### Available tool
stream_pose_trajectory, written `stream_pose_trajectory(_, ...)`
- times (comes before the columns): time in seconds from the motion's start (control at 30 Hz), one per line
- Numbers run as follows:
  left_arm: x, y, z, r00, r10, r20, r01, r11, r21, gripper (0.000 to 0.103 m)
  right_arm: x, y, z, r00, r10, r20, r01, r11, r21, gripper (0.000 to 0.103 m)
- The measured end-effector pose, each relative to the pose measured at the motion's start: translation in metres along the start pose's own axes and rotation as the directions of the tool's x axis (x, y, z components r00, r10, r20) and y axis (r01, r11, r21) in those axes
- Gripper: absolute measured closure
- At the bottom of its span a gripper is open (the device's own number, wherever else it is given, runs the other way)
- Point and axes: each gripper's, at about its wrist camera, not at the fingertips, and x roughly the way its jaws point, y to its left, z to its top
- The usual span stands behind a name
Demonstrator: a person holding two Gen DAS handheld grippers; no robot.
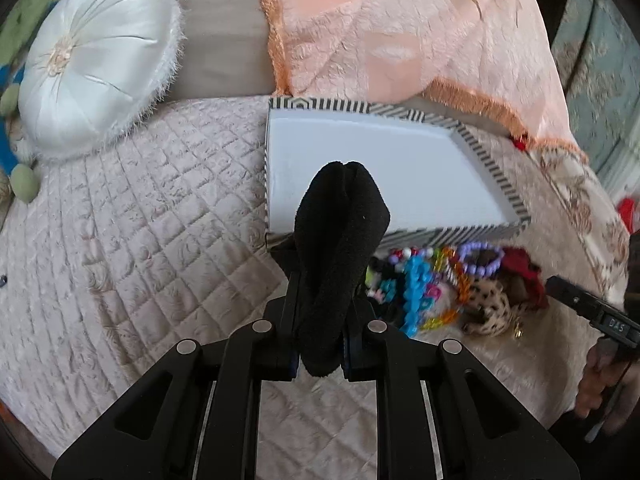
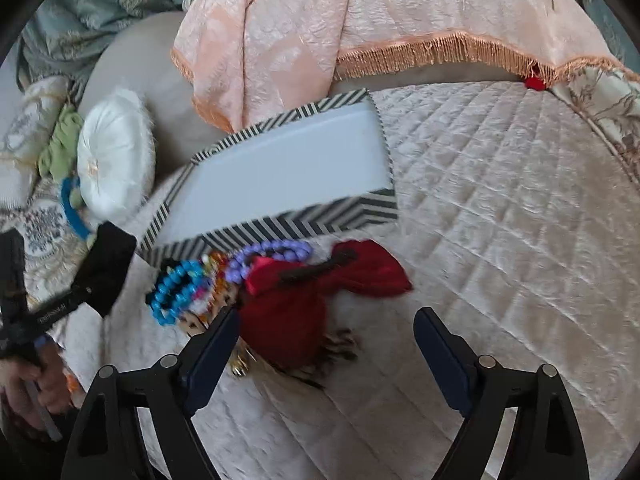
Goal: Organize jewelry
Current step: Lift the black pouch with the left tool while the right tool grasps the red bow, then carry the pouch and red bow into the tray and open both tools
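A striped box (image 1: pixel 448 236) (image 2: pixel 280 224) with a bare white inside lies open on the quilted sofa seat. In front of it is a pile of jewelry: a blue bead bracelet (image 1: pixel 416 284) (image 2: pixel 172 292), a purple bead bracelet (image 1: pixel 480 258) (image 2: pixel 260 256), orange beads (image 1: pixel 460 280), a leopard scrunchie (image 1: pixel 490 304) and a red scrunchie (image 1: pixel 524 276) (image 2: pixel 296 316). My left gripper (image 1: pixel 348 168) is shut and empty, its black padded fingers over the box's near left part. My right gripper (image 2: pixel 324 320) is open, its jaws either side of the red scrunchie, just above it.
A white round cushion (image 1: pixel 96 60) (image 2: pixel 116 156) leans at the back left. A peach fringed throw (image 1: pixel 400 28) (image 2: pixel 320 20) hangs over the backrest behind the box. The quilted seat (image 2: pixel 500 208) stretches to the right.
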Motion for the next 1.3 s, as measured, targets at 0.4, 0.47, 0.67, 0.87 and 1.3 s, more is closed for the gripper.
stream_pose_trajectory(0.4, 0.000, -0.005, 0.004, 1.000, -0.008, 0.022, 0.008, 0.999, -0.031, 0.089, 0.051, -0.032, 0.021, 0.979, 0.204, -0.024, -0.179, 0.902, 0.392, 0.040)
stream_pose_trajectory(0.47, 0.000, -0.009, 0.002, 1.000, -0.005, 0.021, 0.005, 1.000, -0.014, 0.089, 0.054, -0.026, 0.025, 0.986, 0.163, -0.027, -0.143, 0.922, 0.359, 0.050)
stream_pose_trajectory(0.67, 0.000, -0.014, 0.002, 1.000, 0.012, 0.029, -0.011, 1.000, -0.005, 0.089, 0.044, -0.022, 0.028, 0.994, 0.106, 0.016, -0.106, 0.952, 0.288, 0.078)
stream_pose_trajectory(0.87, -0.005, -0.007, 0.004, 0.999, 0.029, 0.046, -0.027, 0.999, -0.047, 0.089, 0.003, -0.026, 0.033, 0.990, 0.073, 0.122, -0.100, 0.967, 0.236, 0.079)
stream_pose_trajectory(1.3, 0.013, -0.009, 0.050, 0.990, 0.036, 0.138, -0.027, 0.997, -0.070, 0.089, 0.020, 0.015, 0.097, 0.979, -0.015, 0.201, 0.019, 1.000, -0.019, 0.079)
